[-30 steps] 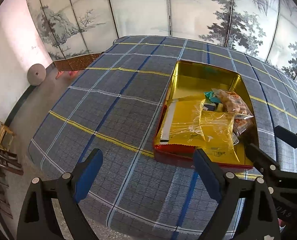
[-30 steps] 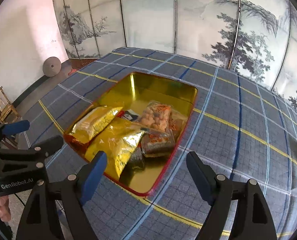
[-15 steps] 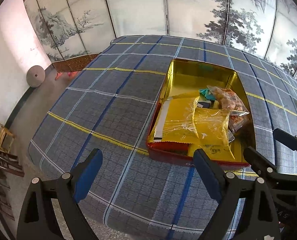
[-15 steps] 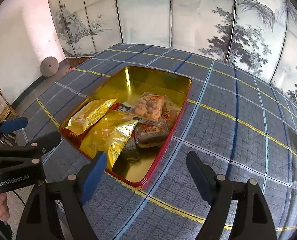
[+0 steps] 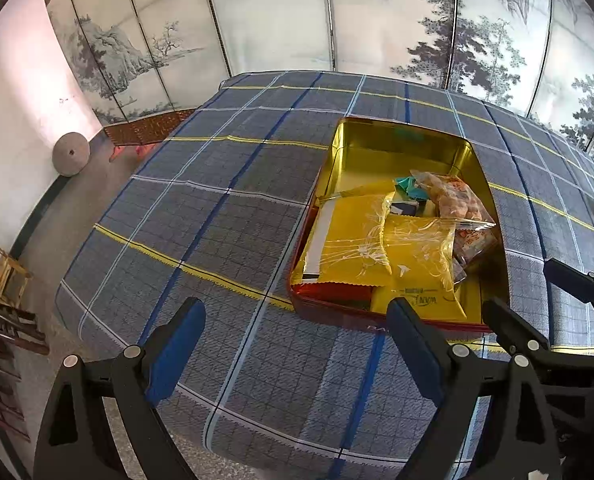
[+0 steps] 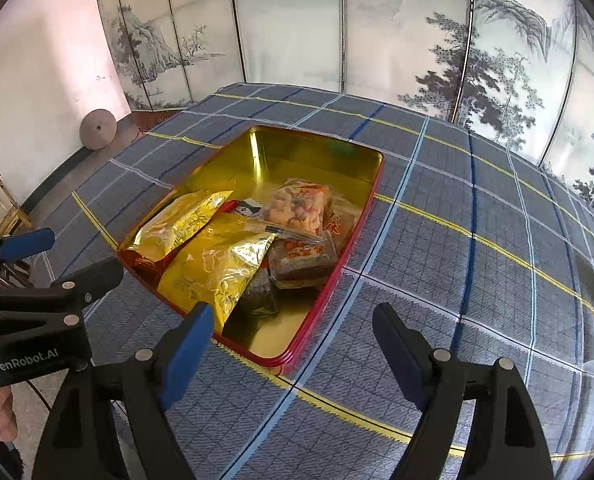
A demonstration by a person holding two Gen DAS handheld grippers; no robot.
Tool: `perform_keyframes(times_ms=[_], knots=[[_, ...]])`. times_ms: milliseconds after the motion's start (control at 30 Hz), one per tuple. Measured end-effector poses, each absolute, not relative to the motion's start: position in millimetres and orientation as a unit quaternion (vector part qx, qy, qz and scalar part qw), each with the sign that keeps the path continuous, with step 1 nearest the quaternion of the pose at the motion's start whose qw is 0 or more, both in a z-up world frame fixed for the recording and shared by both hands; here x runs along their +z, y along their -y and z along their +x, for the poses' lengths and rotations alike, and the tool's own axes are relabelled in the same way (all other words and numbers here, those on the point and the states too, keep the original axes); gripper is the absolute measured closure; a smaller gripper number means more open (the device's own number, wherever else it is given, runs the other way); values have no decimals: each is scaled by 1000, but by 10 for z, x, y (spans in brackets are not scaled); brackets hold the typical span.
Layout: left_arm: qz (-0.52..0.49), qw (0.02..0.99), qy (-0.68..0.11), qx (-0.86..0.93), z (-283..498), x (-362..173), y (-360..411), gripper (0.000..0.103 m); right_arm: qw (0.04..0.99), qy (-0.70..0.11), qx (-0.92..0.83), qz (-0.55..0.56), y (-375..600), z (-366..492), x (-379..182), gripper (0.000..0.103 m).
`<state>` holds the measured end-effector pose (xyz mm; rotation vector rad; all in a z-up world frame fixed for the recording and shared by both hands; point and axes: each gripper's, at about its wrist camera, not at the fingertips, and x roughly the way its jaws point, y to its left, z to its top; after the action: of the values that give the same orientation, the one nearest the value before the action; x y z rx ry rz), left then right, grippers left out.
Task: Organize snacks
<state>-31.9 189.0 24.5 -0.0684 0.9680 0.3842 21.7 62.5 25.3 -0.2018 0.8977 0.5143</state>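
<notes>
From the left wrist camera, the left gripper [image 5: 295,344] hangs above the plaid tablecloth [image 5: 201,216] with its blue-padded jaws spread wide and nothing between them. The red tin [image 5: 401,152], gold inside, lies ahead and to the right of it, its near rim just past the right finger's tip. Inside the tin, two yellow snack bags [image 5: 361,248] fill the near end, overlapping; beyond them sits a clear bag of orange crackers [image 5: 455,200], with a small teal packet [image 5: 407,186] just beside it. The far end of the tin shows bare gold. The right gripper [image 5: 537,304] juts in at the right edge, close to the tin's near right corner. From the right wrist camera, the right gripper [image 6: 293,344] is likewise wide open and holding nothing, poised over the cloth. The tin [image 6: 317,148] lies ahead and slightly left, its near corner between the two fingers' tips. The yellow bags [image 6: 217,264] lie toward the left finger, the cracker bag [image 6: 299,204] farther on, and a dark wrapped block [image 6: 301,260] lies nearer, touching the yellow bag. The left gripper [image 6: 57,260] reaches in from the left, near the tin's left corner. A folding screen [image 6: 377,32] painted with trees stands behind the table.
</notes>
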Motion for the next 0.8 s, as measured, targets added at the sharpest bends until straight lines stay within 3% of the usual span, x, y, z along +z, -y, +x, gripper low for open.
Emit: perform_keyframes(times_ms=[800], knots=[[-41,869,-460,175,-319,223,-1902,13,863,-431,241,-104,-635,236,232,20]])
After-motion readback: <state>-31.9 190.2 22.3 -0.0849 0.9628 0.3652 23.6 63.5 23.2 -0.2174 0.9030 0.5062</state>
